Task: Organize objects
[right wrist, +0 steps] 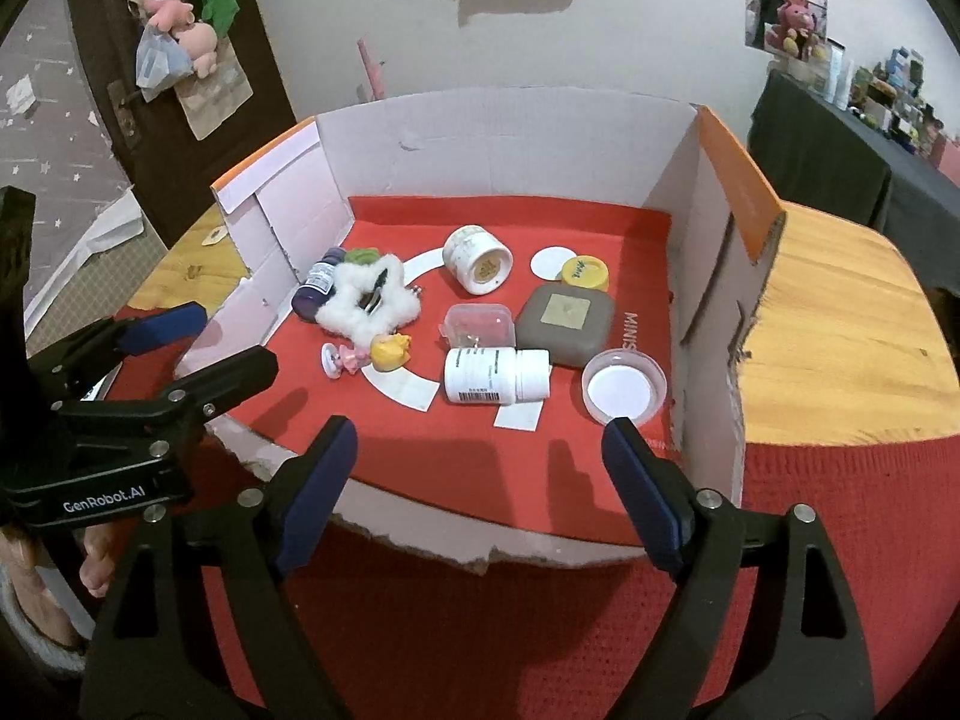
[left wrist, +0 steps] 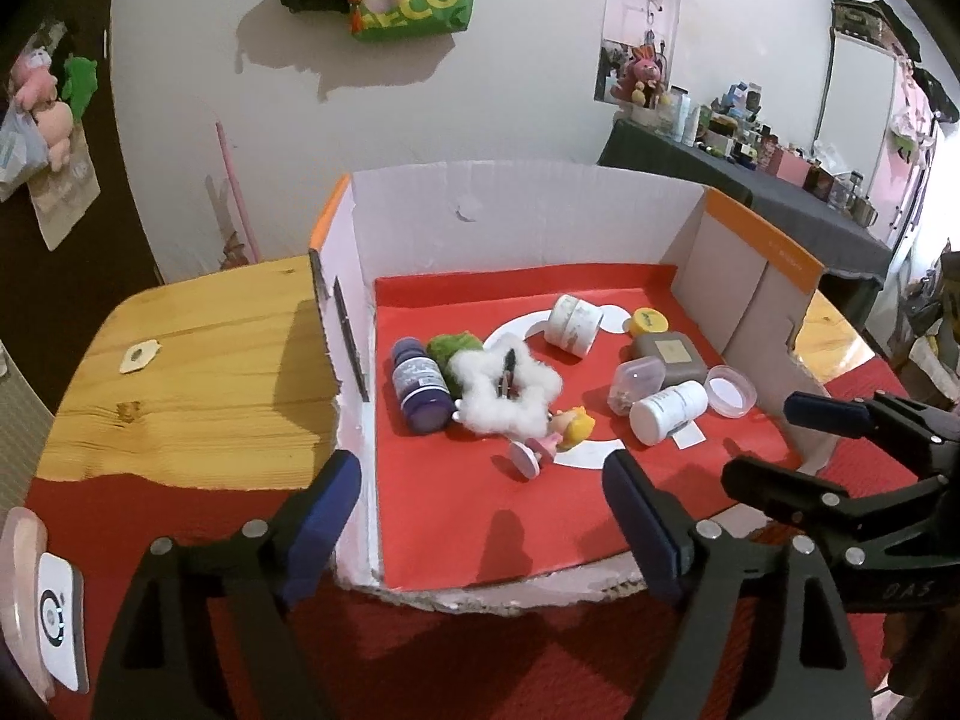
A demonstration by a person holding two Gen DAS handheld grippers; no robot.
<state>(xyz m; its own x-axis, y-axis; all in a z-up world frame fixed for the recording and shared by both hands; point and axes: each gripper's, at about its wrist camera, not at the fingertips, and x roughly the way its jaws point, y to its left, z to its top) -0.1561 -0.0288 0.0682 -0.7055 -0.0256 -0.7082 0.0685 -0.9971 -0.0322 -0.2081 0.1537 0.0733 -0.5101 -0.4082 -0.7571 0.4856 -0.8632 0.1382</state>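
Note:
An open-fronted cardboard box (left wrist: 528, 210) (right wrist: 480, 144) with a red floor holds several objects. A purple bottle (left wrist: 420, 384) (right wrist: 315, 291) lies at the left beside a white fluffy star clip (left wrist: 507, 390) (right wrist: 366, 303) and a small yellow-haired doll (left wrist: 555, 435) (right wrist: 372, 354). A white pill bottle (left wrist: 666, 411) (right wrist: 495, 384) lies on its side, next to a clear lid (left wrist: 729, 390) (right wrist: 624, 387), a grey square case (left wrist: 669, 354) (right wrist: 567, 321), a clear small box (right wrist: 480, 324) and a white jar (left wrist: 573, 324) (right wrist: 477, 258). My left gripper (left wrist: 480, 516) and right gripper (right wrist: 480, 486) are open and empty at the box's front edge.
A yellow-lidded jar (left wrist: 648, 321) (right wrist: 582, 273) sits at the back right of the box. The box stands on a wooden table (left wrist: 198, 360) (right wrist: 840, 330) with a red cloth (right wrist: 510, 630) in front. A white device (left wrist: 57, 618) lies at the left.

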